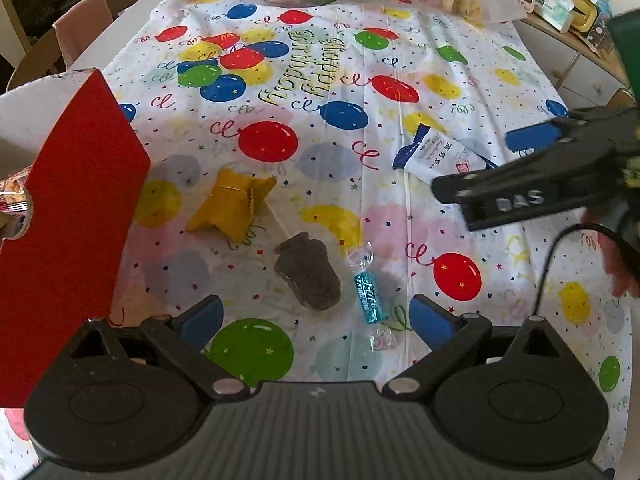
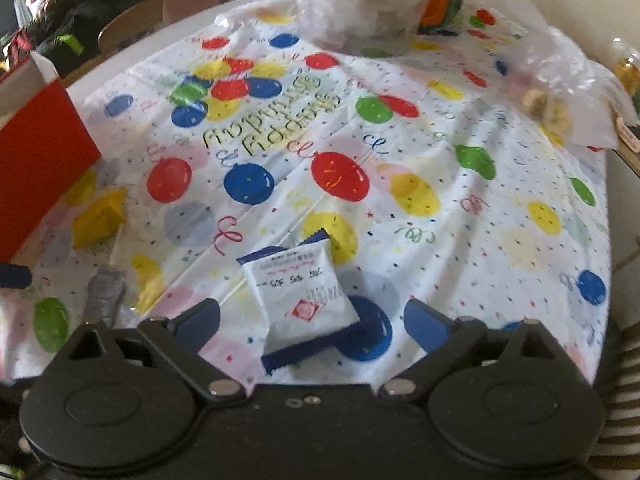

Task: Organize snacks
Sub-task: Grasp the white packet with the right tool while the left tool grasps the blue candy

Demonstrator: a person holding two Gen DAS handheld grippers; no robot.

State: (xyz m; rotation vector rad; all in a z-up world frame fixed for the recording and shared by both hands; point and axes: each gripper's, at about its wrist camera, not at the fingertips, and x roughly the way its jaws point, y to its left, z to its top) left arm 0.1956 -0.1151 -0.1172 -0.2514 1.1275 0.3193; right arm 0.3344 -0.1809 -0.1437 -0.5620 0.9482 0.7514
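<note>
Landmark: red box, left of everything else.
Box contents: one patterned snack bag shows inside; the rest is hidden.
Yellow packet: just beside the box, lying loose.
Dark cookie: right of the packet, farther from the box.
Teal candy: just beside the cookie.
Left gripper: jaws apart, empty, framing cookie and candy.
White packet: farthest from the box.
Right gripper: jaws apart, straddling the white packet.
Advice: you should centre the packet, close across its flat body, then carry it to the box.
</note>
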